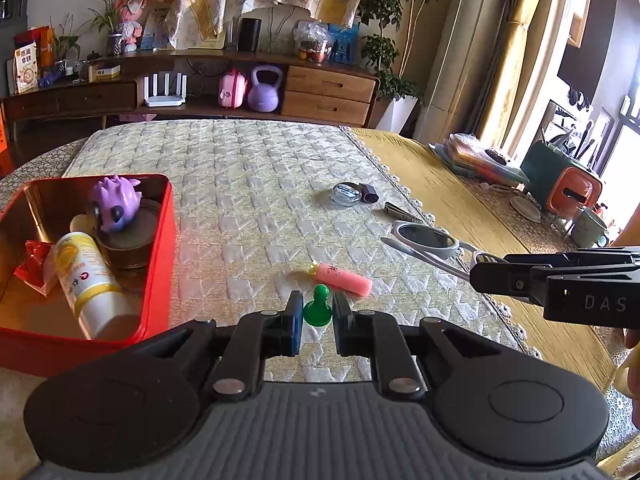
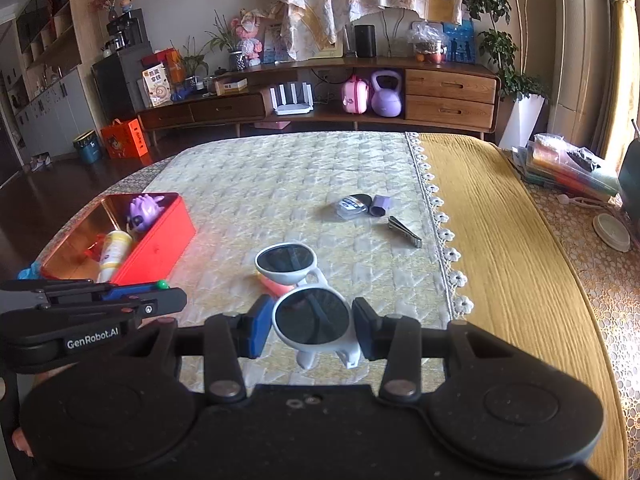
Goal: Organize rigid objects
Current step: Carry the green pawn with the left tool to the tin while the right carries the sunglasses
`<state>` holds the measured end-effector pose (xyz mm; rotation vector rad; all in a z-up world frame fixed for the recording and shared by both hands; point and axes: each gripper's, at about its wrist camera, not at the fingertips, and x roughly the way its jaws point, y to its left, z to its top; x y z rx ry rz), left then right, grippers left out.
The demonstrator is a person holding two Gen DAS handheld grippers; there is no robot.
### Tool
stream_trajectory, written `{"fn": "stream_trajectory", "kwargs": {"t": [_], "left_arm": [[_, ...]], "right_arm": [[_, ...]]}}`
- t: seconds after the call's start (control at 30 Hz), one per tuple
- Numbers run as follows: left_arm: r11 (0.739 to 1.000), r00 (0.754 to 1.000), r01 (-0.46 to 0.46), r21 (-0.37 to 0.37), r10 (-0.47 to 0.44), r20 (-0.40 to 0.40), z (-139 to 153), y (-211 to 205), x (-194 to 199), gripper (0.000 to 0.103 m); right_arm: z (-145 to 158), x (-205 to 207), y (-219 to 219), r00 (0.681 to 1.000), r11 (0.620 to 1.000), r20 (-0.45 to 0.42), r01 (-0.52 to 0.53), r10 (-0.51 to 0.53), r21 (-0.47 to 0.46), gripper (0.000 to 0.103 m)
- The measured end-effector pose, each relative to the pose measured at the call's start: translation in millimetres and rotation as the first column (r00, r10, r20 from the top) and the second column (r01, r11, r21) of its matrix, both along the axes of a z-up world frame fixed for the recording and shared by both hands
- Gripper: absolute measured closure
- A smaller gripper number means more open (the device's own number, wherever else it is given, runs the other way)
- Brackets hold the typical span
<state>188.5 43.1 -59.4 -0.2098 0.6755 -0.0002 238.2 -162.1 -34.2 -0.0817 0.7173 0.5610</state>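
My left gripper is open, its pads either side of a small green pawn standing on the quilted cloth, with gaps showing on both sides. A pink tube lies just beyond it. My right gripper is shut on white sunglasses, gripping the near lens and holding them above the table; the sunglasses also show in the left wrist view. A red tin box at the left holds a purple toy, a white bottle and a dark jar.
A round glass jar, a small purple piece and a nail clipper lie farther on the cloth. A yellow cloth covers the table's right side, with stacked packets. A wooden sideboard stands behind.
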Motion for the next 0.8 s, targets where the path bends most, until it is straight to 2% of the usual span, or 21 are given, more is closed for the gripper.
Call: {"fn": "stream_trajectory", "kwargs": {"t": [0.4,0.8], "left_arm": [[0.998,0.998,-0.057,-0.011,0.057,0.021,38,53,-42,0.088],[0.982,0.982,-0.186,-0.040,0.187,0.001,46,132,-62,0.088]], "right_arm": [[34,-43,50,0.997,0.996,0.034,-0.077,0.075,0.052,0.061],[35,-60,116,0.989,0.988,0.042,-0.147,0.145,0.047,0.060]]}}
